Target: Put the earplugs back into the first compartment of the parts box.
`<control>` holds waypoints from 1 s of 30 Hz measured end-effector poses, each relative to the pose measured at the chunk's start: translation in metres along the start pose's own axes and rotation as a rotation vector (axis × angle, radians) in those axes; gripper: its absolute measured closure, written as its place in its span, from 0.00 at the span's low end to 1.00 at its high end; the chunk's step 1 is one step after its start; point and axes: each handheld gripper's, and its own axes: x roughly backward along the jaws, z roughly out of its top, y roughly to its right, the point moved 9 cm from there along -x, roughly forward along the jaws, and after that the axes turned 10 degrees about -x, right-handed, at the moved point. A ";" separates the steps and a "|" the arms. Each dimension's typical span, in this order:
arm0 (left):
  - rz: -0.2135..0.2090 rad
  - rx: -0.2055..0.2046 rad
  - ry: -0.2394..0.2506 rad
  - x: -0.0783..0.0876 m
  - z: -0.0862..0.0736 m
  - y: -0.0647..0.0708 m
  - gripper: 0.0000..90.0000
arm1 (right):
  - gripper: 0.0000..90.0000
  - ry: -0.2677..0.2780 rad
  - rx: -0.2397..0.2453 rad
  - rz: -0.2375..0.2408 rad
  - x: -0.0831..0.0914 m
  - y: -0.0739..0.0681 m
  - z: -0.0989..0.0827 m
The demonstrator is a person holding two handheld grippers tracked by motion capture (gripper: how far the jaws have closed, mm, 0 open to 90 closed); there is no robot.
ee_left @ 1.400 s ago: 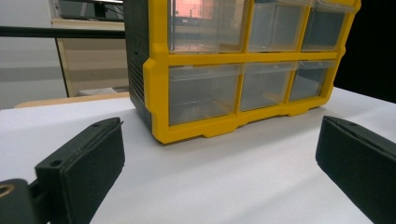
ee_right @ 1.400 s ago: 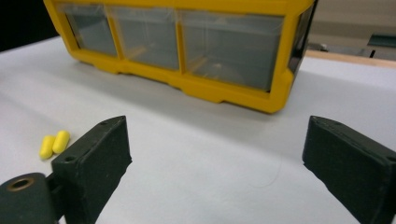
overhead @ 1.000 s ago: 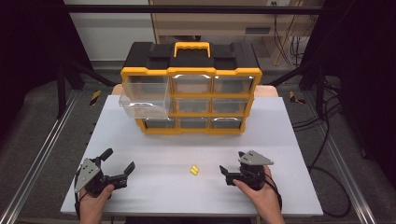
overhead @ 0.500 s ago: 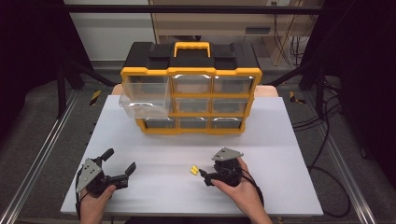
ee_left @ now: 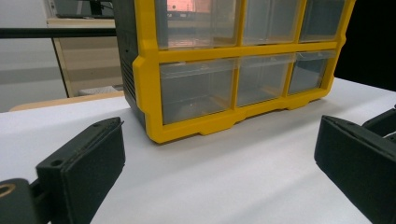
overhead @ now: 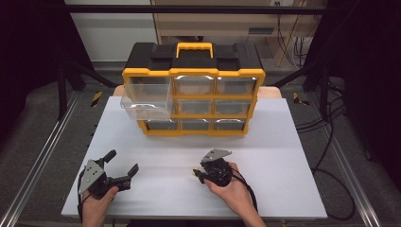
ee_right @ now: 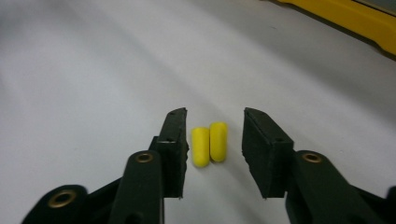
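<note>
Since those two yellow earplugs look light and squishy, I'd pinch them mid-length; right gripper brackets them part-open, left gripper idles wide.

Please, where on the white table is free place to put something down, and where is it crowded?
Free: the right part of the white table, between the drawer cabinet and the near edge, and the strip between the left gripper and the right gripper. Crowded: under the pulled-out drawer, and around the yellow pieces between the right gripper's fingers.
</note>
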 end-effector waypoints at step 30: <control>-0.026 -0.023 -0.020 -0.006 -0.002 0.007 0.02 | 0.94 -0.041 -0.070 0.061 -0.023 0.007 -0.009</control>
